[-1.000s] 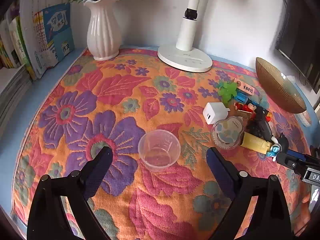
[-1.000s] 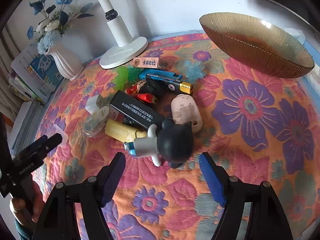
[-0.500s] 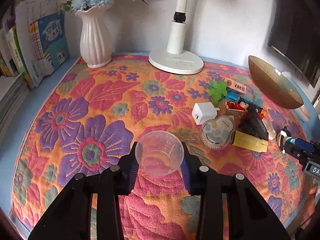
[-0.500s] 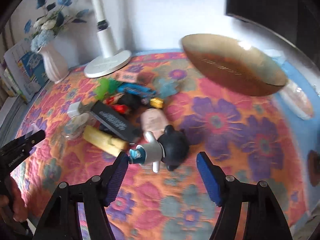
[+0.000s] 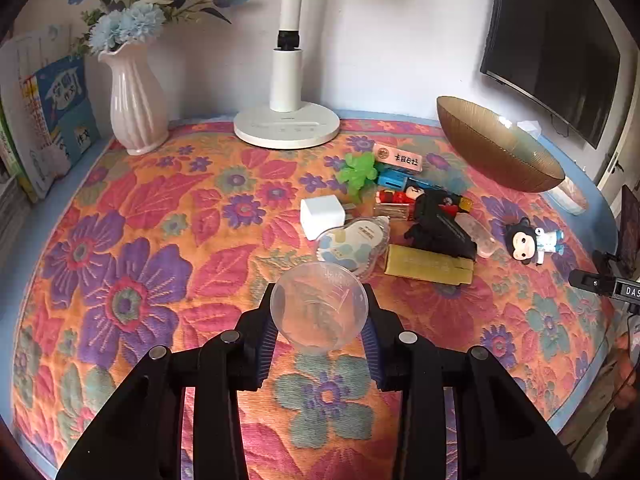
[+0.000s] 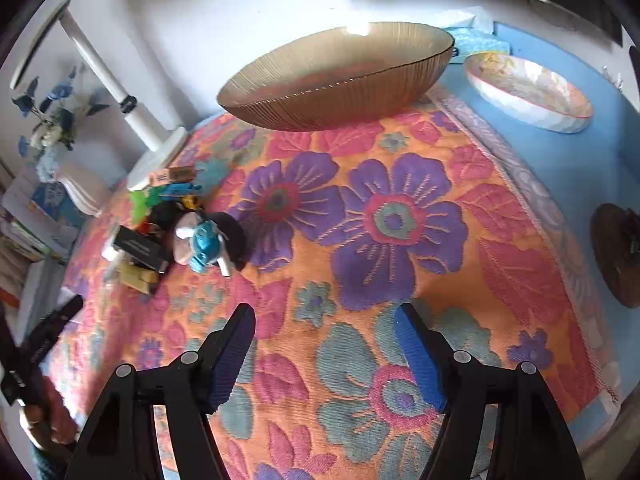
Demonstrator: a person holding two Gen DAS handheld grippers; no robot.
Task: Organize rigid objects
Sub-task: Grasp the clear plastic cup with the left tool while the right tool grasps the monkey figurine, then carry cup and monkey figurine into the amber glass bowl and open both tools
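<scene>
1. Left gripper (image 5: 319, 334) has just closed its jaws on a clear plastic cup (image 5: 319, 307); both blue pads press the cup's sides, and it sits tilted with its open rim toward the camera.
2. One cup only: see-through, slightly frosted, tapering to a narrower base, the floral tablecloth (image 5: 160, 240) showing through its wall. From the wrist view I cannot tell whether its base touches the cloth.
3. Right gripper (image 6: 326, 354) stands spread with nothing between its blue pads, only bare cloth below; its jaws have just opened a little further.
4. Just beyond the cup lies a cluster of small things: one white charger cube (image 5: 321, 215), one flat clear packet with a cartoon print (image 5: 354, 242), one yellow bar (image 5: 428, 269), one black box (image 5: 442, 232), one green plastic flower (image 5: 357, 171), one pink labelled stick (image 5: 398, 157) and one blue piece (image 5: 394, 180).
5. One small black-headed figurine (image 5: 532, 241) lies by itself to the right of that cluster, near it but apart.
6. Farther back, one ribbed golden bowl (image 5: 496, 148) stands at the right rear edge of the cloth, with one patterned white dish (image 6: 528, 92) beside it on the blue surface.
7. Against the wall stand one white lamp base (image 5: 287, 130) and one white vase (image 5: 136, 108) of blue and white flowers.
</scene>
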